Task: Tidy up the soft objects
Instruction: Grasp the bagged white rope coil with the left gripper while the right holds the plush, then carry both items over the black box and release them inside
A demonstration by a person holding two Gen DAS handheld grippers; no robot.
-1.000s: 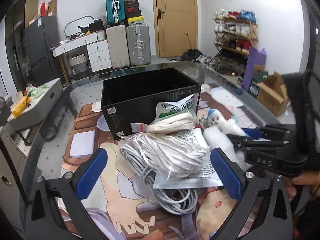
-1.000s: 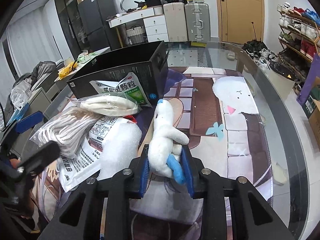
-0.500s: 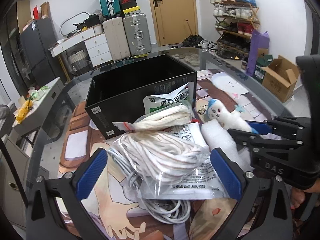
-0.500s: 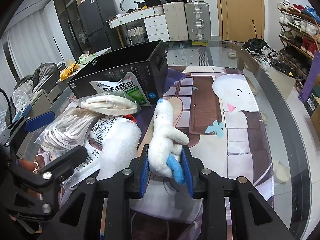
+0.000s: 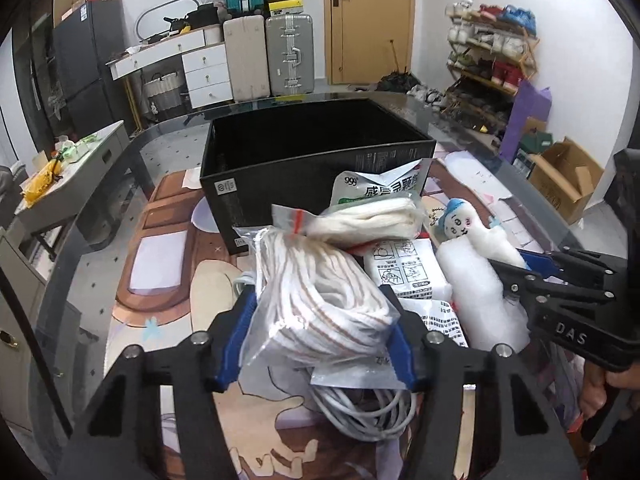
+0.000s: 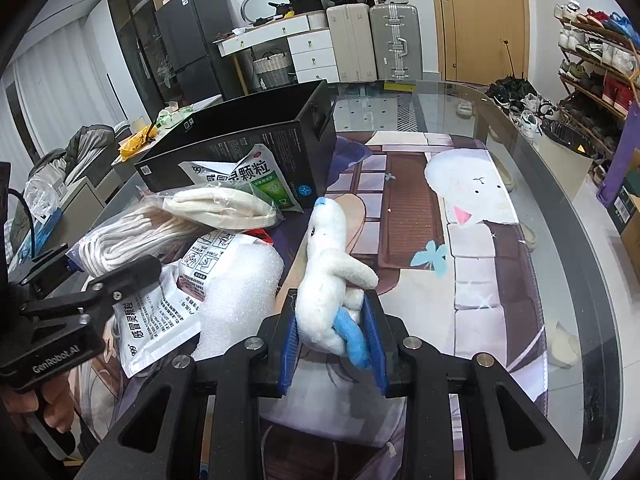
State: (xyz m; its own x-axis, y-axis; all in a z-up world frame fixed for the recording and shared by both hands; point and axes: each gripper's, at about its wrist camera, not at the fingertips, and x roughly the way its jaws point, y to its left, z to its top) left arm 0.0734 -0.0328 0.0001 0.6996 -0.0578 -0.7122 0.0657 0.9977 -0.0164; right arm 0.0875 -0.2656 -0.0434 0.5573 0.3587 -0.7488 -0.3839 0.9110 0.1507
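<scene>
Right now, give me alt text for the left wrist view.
The left gripper has just been closing its blue fingers on a clear bag of white rope. Behind stands an open black box; at right, the right gripper holds a white plush doll.

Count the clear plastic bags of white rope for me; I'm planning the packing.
2. One large clear bag of striped white rope sits between the left gripper fingers; a smaller bag of white rope lies against the black box. Others may be hidden underneath.
</scene>
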